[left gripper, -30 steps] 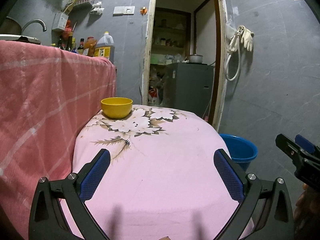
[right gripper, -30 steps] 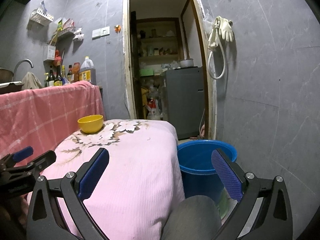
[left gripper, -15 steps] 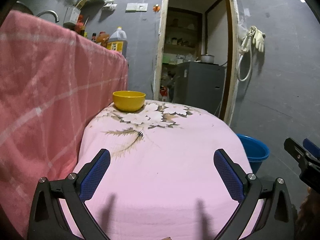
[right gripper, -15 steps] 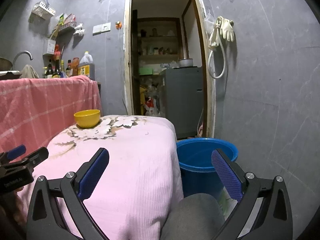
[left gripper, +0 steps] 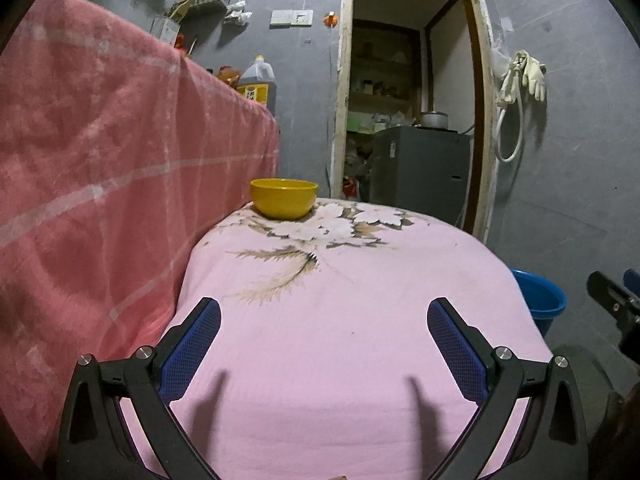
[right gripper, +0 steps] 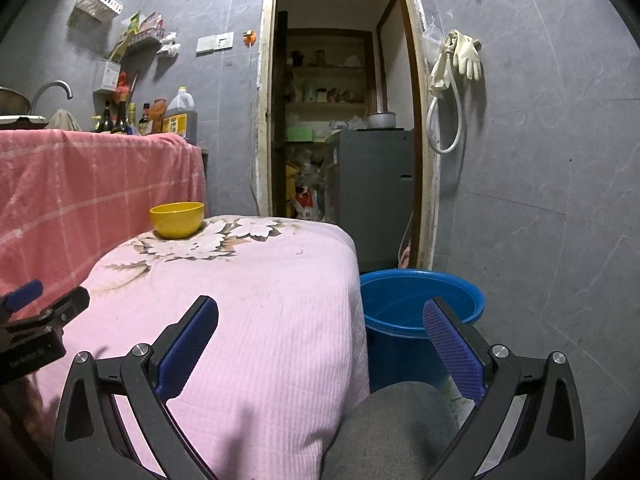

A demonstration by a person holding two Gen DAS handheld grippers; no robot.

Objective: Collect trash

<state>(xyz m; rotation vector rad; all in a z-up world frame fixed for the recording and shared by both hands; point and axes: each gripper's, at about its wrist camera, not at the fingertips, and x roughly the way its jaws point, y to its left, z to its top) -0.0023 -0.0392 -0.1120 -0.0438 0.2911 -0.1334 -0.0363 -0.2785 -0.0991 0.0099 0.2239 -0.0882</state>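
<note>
Above the pink flowered cloth-covered tabletop [left gripper: 340,320], both the left tongs [left gripper: 324,332] and right tongs [right gripper: 320,330] hang apart and empty, no trash visible, so the search likely begins toward the round yellow plastic bowl [left gripper: 284,198] at its far edge, the blue plastic bucket [right gripper: 420,304] waiting just beside its right.

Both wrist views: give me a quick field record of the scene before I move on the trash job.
left gripper: open, empty, over the pink cloth
right gripper: open, empty, straddling cloth edge and bucket
table cover: pink floral cloth
yellow bowl: upright at far end, contents not visible
blue bucket: on floor right of table, open-topped
trash: none visible on cloth
</note>
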